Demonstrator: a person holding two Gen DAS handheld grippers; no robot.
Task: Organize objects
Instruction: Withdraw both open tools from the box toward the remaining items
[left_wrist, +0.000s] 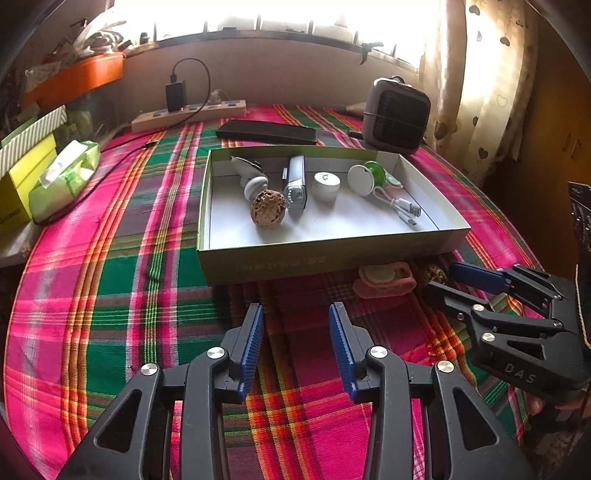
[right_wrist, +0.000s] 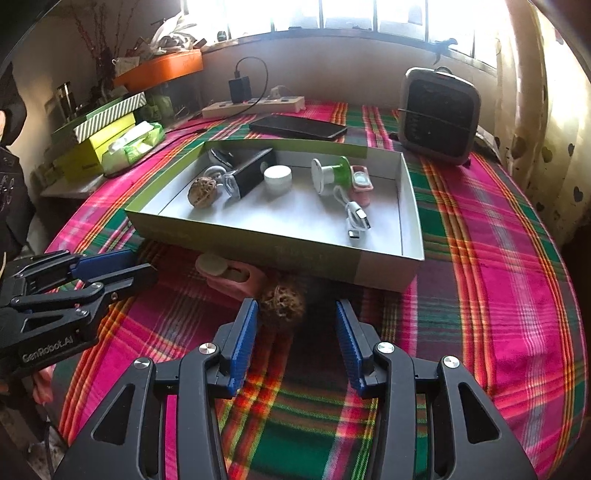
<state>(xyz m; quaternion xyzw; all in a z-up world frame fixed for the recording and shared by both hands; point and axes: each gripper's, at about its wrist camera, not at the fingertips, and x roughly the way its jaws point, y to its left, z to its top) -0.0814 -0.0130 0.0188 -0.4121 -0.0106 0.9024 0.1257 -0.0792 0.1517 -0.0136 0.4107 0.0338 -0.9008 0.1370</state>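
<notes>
Left wrist view: the left gripper (left_wrist: 296, 345) hovers over a pink, green and orange plaid cloth (left_wrist: 110, 280), its blue-padded jaws parted with only cloth showing between them.
Left gripper motion: the figures put its jaws on the way open, though barely so at this instant.
Right gripper: seen from its own camera, the right gripper (right_wrist: 295, 343) has its jaws apart, pads clear of any object; a walnut-like textured ball (right_wrist: 282, 301) lies on the cloth just past the fingertips, nearer the left finger, not pinched.
Box: a shallow green-walled cardboard box (left_wrist: 295, 258) with a white floor sits in the middle of the cloth, beyond both grippers.
Box contents: a second textured ball (left_wrist: 268, 208), a white mushroom-shaped knob (left_wrist: 255, 184), a silver and black oblong device (left_wrist: 295, 184), a white round cap (left_wrist: 325, 184), a green and white disc-shaped piece (left_wrist: 365, 177) and a coiled white USB cable (left_wrist: 400, 206), all resting on the box floor.
Outside the box: a pink holder with a pale round insert (right_wrist: 229, 273) lies against the near wall of the box, just beside the loose ball.
Behind the box: a black phone (left_wrist: 266, 132) lies flat, a small grey heater (left_wrist: 397, 114) stands to the right, and a power strip (left_wrist: 188, 114) with a black charger plugged in runs along the wall.
Left edge: a tissue pack (left_wrist: 64, 175) and yellow-green boxes (left_wrist: 22, 177) sit beside the cloth.
</notes>
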